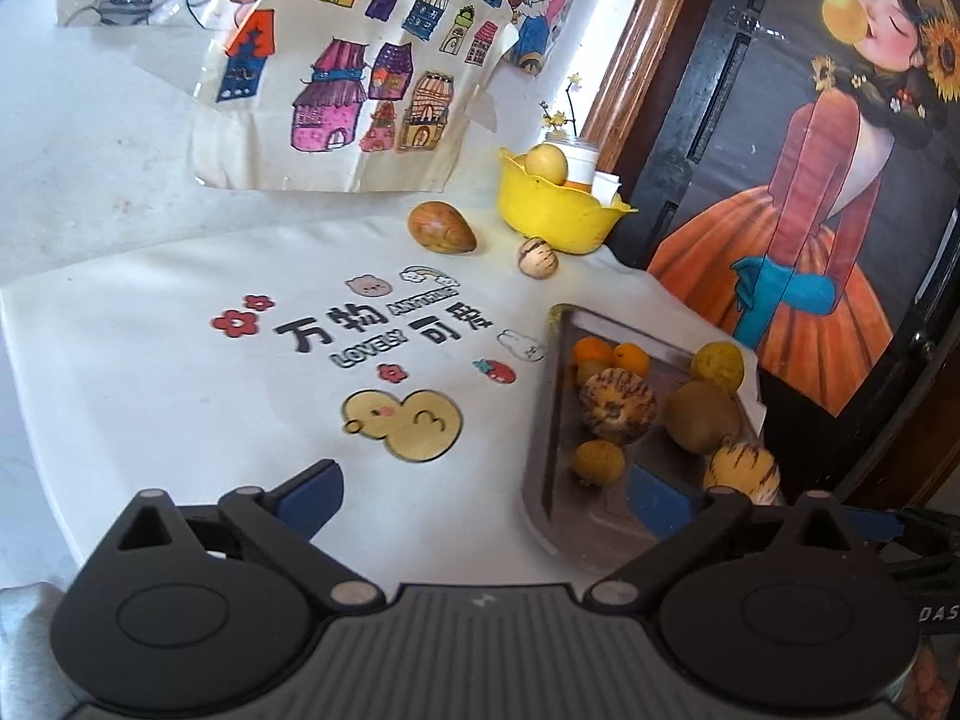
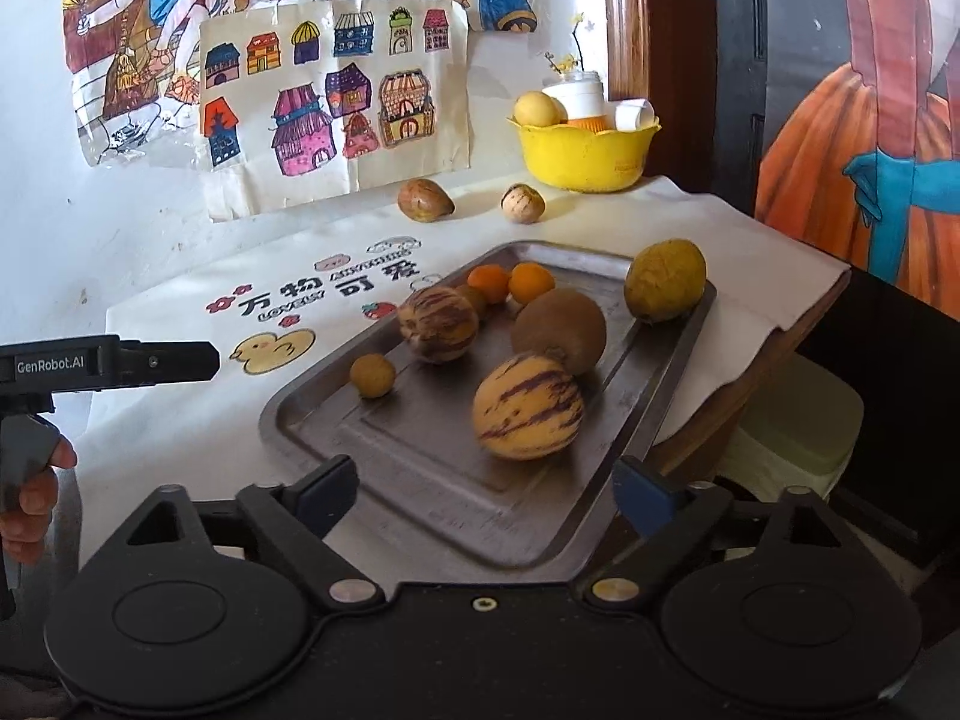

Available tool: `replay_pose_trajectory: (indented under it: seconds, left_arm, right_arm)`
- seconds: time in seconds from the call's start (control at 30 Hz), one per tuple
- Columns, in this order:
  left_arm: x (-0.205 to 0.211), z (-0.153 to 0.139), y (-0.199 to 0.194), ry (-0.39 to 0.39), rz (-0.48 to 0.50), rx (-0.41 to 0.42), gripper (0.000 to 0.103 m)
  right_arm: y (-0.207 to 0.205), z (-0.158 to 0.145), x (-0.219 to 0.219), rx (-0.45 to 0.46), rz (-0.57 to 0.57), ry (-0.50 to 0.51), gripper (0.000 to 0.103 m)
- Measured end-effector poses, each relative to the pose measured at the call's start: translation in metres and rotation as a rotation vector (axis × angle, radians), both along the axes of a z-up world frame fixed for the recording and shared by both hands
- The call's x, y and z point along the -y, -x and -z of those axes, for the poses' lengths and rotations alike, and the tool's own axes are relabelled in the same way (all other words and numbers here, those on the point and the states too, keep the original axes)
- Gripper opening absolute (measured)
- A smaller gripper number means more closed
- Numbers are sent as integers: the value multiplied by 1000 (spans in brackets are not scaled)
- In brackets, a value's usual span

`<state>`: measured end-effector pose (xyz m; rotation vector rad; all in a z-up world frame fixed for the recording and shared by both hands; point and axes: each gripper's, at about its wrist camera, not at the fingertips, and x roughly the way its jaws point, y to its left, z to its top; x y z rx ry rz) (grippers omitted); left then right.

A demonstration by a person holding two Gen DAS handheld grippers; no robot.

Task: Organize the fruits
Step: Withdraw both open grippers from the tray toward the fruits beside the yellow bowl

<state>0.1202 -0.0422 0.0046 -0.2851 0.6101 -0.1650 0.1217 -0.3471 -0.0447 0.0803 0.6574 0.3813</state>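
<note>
The left gripper (image 1: 486, 498) has its 2 blue-padded fingers spread wide and nothing is between them; its left finger hangs above the white printed cloth (image 1: 180, 372), and its right finger (image 1: 660, 504) is above the near end of the metal tray (image 1: 534, 468), but I cannot tell if it touches it. In the right wrist view the same tool shows at the far left edge, held by a hand (image 2: 33, 504), well apart from the tray. The right gripper (image 2: 486, 495) is also spread wide and holds nothing, with the near end of the tray (image 2: 420, 480) between its 2 fingers. On the tray, from left to right, lie a small round yellow-brown fruit (image 2: 372, 375), a darker striped melon (image 2: 437, 324), 2 small oranges (image 2: 510, 283), a pale striped melon (image 2: 527, 407) that is the nearest fruit to the right gripper, a brown kiwi (image 2: 561, 327) touching it from behind, and a yellow-green fruit (image 2: 665, 280) against the far right rim. Behind the tray, on the cloth, a brown pointed fruit (image 2: 425, 199) and a small pale striped fruit (image 2: 522, 203) lie apart, near the yellow bowl (image 2: 585, 156), which holds 1 yellow fruit (image 2: 538, 109) and white containers.
</note>
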Motion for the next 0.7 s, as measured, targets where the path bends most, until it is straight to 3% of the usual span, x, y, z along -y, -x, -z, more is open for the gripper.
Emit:
replay_pose_trajectory:
  seconds: [0.4,0.7]
  left_arm:
    - [2,-1,30,-167,-27,-46,103]
    - [-7,-2,42,-194,-73,-49,103]
  right_arm:
    - [31,2,-16,-116,-43,-17,102]
    - [42,-3,-25,-139,-83,-48,102]
